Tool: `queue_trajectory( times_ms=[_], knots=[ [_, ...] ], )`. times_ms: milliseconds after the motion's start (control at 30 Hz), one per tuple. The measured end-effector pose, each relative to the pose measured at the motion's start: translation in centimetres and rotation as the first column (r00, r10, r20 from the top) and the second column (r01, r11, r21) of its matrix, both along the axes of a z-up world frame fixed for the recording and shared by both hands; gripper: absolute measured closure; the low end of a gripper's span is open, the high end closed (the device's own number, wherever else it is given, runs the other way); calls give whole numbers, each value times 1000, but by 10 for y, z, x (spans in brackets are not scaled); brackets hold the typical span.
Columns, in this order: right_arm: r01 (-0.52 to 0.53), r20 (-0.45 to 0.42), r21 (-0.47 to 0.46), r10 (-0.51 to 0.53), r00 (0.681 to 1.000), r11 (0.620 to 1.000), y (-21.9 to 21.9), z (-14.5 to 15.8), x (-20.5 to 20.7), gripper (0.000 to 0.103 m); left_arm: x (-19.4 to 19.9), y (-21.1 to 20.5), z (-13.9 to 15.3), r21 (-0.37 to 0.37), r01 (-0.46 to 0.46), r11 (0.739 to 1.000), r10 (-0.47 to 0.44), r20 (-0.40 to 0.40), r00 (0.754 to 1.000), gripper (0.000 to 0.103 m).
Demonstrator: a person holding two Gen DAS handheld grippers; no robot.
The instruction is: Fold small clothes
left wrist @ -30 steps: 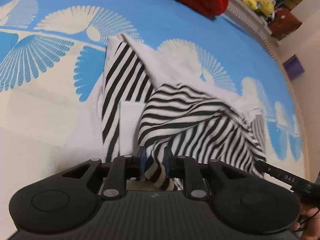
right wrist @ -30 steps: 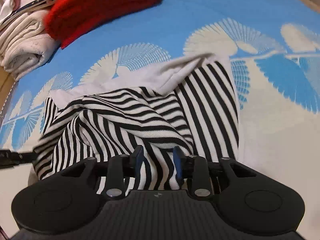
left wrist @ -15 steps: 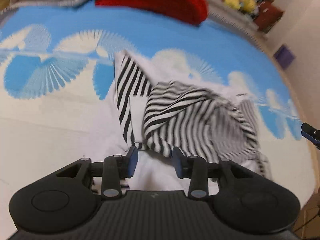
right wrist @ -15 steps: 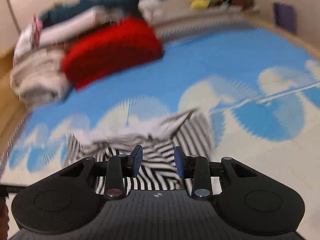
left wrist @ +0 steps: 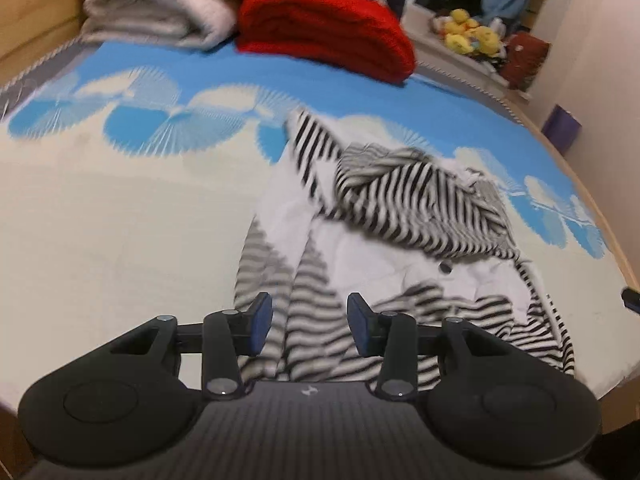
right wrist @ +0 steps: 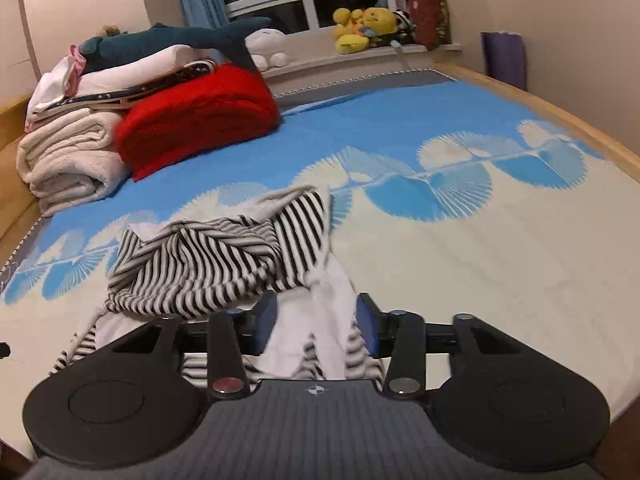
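Writing: none legible.
Left tongs [left wrist: 307,327]: now open, having released the striped garment [left wrist: 416,208].
Right tongs [right wrist: 317,322]: open, seemingly empty.

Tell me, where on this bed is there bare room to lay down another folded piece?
Bare cream bedspread lies between the striped garment and the wooden bed edge. The blue stretch past the garment is free too. The far corner is crowded with a red blanket and stacked white towels.

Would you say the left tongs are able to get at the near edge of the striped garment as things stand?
Probably yes: the left tongs are open, and the striped garment lies between them with nothing over it.
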State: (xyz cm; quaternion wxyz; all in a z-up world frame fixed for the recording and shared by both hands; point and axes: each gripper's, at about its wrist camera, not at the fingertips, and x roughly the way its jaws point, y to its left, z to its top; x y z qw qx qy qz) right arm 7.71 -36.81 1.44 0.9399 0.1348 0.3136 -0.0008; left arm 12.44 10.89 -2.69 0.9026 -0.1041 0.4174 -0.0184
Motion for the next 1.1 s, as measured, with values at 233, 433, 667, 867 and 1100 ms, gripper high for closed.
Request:
queue_trajectory(
  times_ms=[233, 433, 667, 867, 1100],
  knots=[
    [10, -126, 51, -3, 992, 999, -8, -36, -8, 92, -8, 21, -31, -93, -88, 992, 79, -98, 992, 67],
    [16, -233, 128, 14, 972, 992, -13, -58, -3, 91, -6, 25, -47, -71, -110, 991, 97, -168, 981, 67],
    [47, -341, 112, -6, 940, 993, -13, -80, 9, 91, -3, 47, -65, -78, -205, 976, 182, -229, 956, 67],
    [61, -424, 102, -12, 906, 993, -9, -99, 19, 85, 6, 57, -77, -120, -281, 952, 239, -283, 929, 67],
    [-15, -482, 63, 44, 875, 998, 12, -114, 28, 61, 14, 45, -95, -200, -261, 944, 179, -352, 919, 58]
  ],
)
